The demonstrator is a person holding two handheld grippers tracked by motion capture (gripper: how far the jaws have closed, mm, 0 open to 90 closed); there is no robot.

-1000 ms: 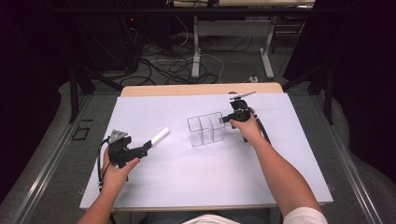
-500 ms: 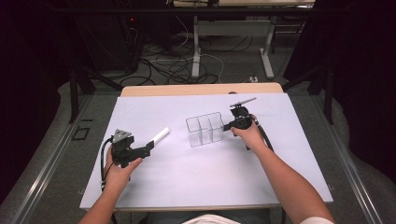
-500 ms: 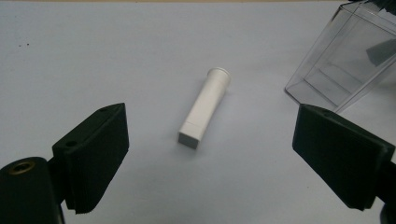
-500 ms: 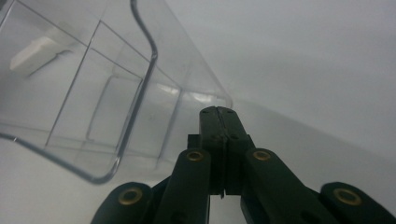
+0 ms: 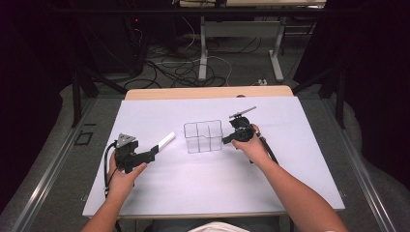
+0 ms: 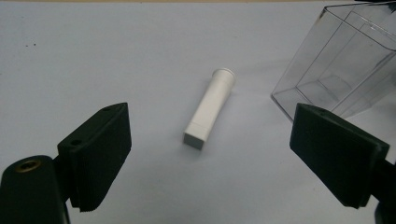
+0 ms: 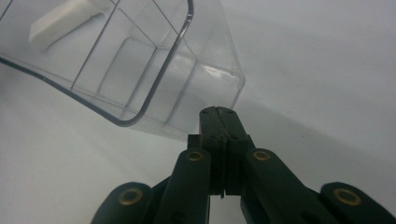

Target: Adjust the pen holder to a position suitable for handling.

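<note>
A white tabletop (image 5: 203, 193) fills the foreground, with a dark floor of cables behind it. Two tools work here. The left tool (image 5: 153, 152) stands wide open, empty, its jaws framing one white tube (image 6: 209, 107) lying flat just beyond. The right tool (image 7: 218, 114) is fully closed on nothing, its tips just beside one clear divided bin (image 5: 203, 136); the right tool's view reveals the bin's partitions.

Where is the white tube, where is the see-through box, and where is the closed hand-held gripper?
white tube (image 6: 209, 108), left gripper view, middle of its body.
see-through box (image 5: 203, 137), high view, its front wall.
right hand-held gripper (image 7: 218, 114), right gripper view, tips of its shut jaws.
</note>
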